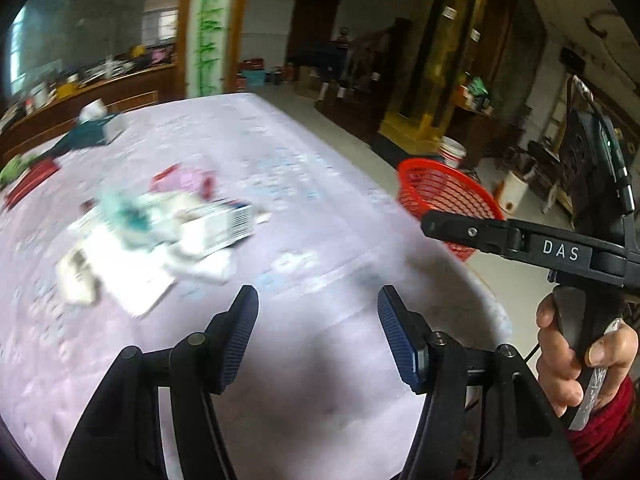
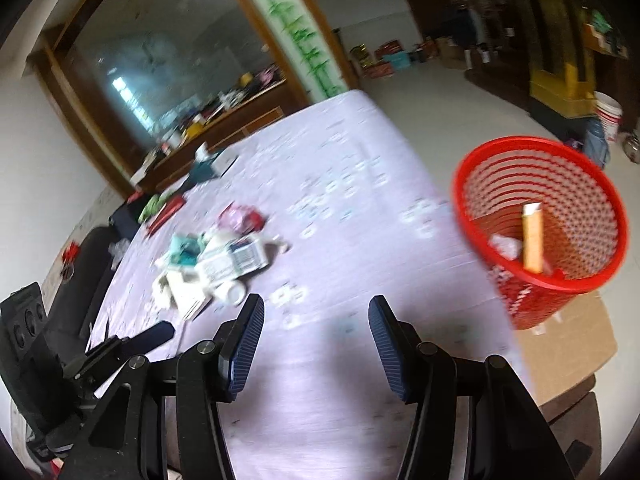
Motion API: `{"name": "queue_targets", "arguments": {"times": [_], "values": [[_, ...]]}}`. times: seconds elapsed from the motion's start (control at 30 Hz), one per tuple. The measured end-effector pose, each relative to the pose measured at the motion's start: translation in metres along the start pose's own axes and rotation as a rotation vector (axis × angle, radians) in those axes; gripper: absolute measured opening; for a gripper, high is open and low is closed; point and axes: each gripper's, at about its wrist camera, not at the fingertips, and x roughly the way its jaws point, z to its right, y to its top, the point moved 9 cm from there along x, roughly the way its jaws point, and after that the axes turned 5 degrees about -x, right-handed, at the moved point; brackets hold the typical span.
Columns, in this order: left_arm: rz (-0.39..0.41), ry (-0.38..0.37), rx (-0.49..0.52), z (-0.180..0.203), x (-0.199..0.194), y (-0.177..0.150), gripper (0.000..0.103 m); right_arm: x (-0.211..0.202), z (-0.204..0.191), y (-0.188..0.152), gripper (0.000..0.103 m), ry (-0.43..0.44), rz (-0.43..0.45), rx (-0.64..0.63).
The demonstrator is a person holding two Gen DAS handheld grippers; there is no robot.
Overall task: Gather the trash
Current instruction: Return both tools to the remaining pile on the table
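A heap of trash [image 1: 160, 236] lies mid-table: white boxes, crumpled paper, a teal wrapper and a pink packet. The right wrist view shows the same heap of trash [image 2: 216, 264], with a barcoded white carton [image 2: 240, 258] on top. My left gripper [image 1: 318, 300] is open and empty above bare cloth, short of the heap. My right gripper [image 2: 316, 308] is also open and empty, the heap ahead to its left. A red mesh basket [image 2: 540, 224] stands off the table's right edge and holds a yellow-and-white box and crumpled paper. In the left wrist view the red mesh basket [image 1: 448, 200] sits behind the other gripper's body.
A lilac patterned cloth covers the table [image 1: 312, 208]. A teal tissue box [image 1: 94, 130] and red items [image 1: 34, 178] sit at the far left. The basket rests on a cardboard box [image 2: 568, 344]. A hand with a red sleeve [image 1: 580, 356] holds the right gripper. Cluttered furniture lines the room.
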Motion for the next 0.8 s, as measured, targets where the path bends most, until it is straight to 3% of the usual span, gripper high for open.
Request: {"name": "queue_targets", "arguments": {"times": [0.17,0.37,0.47,0.63,0.8], "values": [[0.039,0.071,-0.113,-0.068,-0.029,-0.004,0.061,0.019,-0.027,-0.010,0.058,0.027,-0.046,-0.046],[0.064,0.219,-0.243,-0.165,-0.041,0.008,0.061,0.028,-0.049,-0.016,0.059,0.050,-0.067,-0.084],[0.042,0.264,-0.276,-0.196,-0.029,0.015,0.061,0.030,-0.053,-0.018,0.059,0.057,-0.075,-0.086],[-0.020,0.256,-0.321,-0.221,0.009,0.023,0.059,0.029,-0.050,-0.020,0.059,0.057,-0.078,-0.077],[-0.063,0.258,-0.341,-0.239,0.042,0.030,0.047,0.030,-0.045,-0.018,0.059,0.055,-0.080,-0.062]]}}
